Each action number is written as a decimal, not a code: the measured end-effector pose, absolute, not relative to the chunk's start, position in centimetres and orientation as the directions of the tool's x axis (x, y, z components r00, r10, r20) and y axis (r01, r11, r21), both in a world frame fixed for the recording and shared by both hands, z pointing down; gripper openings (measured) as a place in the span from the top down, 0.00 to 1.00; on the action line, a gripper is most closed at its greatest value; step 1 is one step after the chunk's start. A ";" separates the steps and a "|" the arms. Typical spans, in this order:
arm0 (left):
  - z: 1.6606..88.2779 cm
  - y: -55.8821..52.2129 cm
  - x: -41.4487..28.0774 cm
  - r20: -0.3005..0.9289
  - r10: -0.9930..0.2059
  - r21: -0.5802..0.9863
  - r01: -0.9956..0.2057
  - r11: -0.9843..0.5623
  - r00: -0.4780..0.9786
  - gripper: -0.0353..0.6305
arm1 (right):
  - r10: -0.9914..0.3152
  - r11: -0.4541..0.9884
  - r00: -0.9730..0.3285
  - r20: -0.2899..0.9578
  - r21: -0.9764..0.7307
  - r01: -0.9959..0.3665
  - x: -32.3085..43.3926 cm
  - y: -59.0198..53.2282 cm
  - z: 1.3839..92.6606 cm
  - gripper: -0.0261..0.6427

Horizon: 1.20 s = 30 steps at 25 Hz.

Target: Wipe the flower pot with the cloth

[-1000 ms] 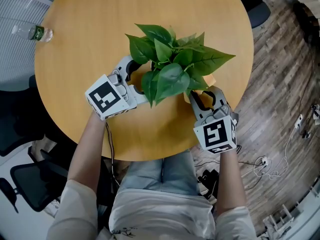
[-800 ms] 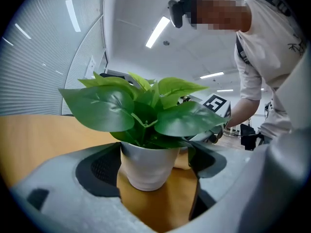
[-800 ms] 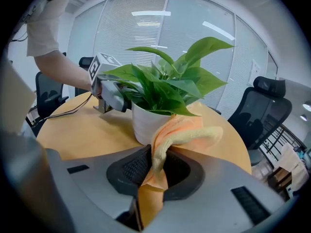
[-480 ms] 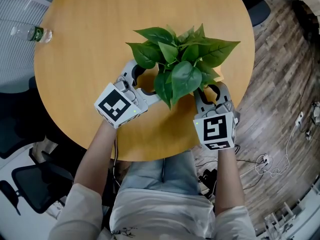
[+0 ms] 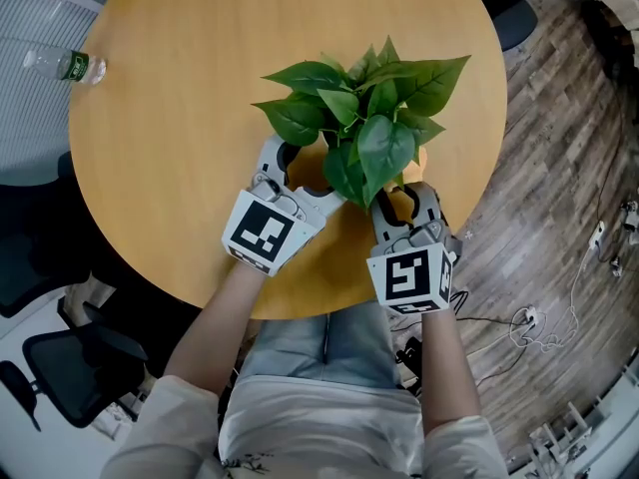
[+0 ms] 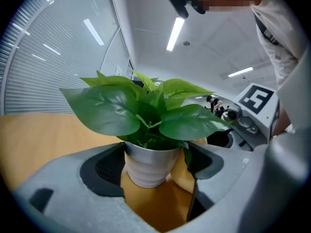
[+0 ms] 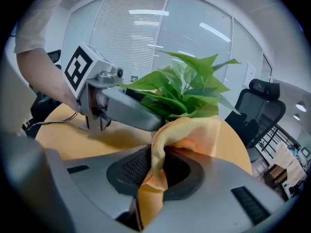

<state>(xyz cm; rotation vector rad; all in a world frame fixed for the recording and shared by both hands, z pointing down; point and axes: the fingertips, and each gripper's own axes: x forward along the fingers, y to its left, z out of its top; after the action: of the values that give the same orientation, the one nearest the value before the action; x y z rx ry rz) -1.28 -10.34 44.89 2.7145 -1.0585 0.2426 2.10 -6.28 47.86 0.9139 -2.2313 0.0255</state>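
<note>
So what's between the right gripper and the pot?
The orange cloth, held in the jaws of the right gripper and bunched toward the pot. The right gripper view shows it best.

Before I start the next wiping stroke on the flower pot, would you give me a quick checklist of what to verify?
1. The flower pot is between the left gripper's jaws: ok; they have just been closing, and their pads appear to meet its sides.
2. The cloth is pinched in the right gripper's jaws: ok.
3. The cloth lies against the pot: ok, it appears to touch the side.
4. The pot stands on the table: ok.
5. The leaves are clear of the jaws: not ok; one hangs beside a left jaw.
</note>
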 end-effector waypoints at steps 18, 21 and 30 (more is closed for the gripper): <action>45.3 -9.4 -2.4 0.277 -0.654 0.099 -0.698 -0.710 0.704 0.36 | -0.614 0.728 -0.491 0.617 0.203 -0.655 3.1 -5.5 47.5 0.87; 45.2 -8.5 -2.6 0.290 -0.649 0.099 -0.697 -0.710 0.703 0.36 | -0.619 0.718 -0.485 0.617 0.195 -0.668 3.9 -5.1 47.2 0.87; 42.7 -3.7 -3.5 0.342 -0.614 0.140 -0.685 -0.715 0.711 0.36 | -0.610 0.691 -0.497 0.617 0.107 -0.715 6.1 -2.2 44.0 0.87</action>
<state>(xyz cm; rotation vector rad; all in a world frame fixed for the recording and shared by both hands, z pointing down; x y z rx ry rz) -3.50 -3.68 42.68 2.6624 -1.0300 0.3975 6.11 -2.23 44.00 1.0101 -2.2625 0.2146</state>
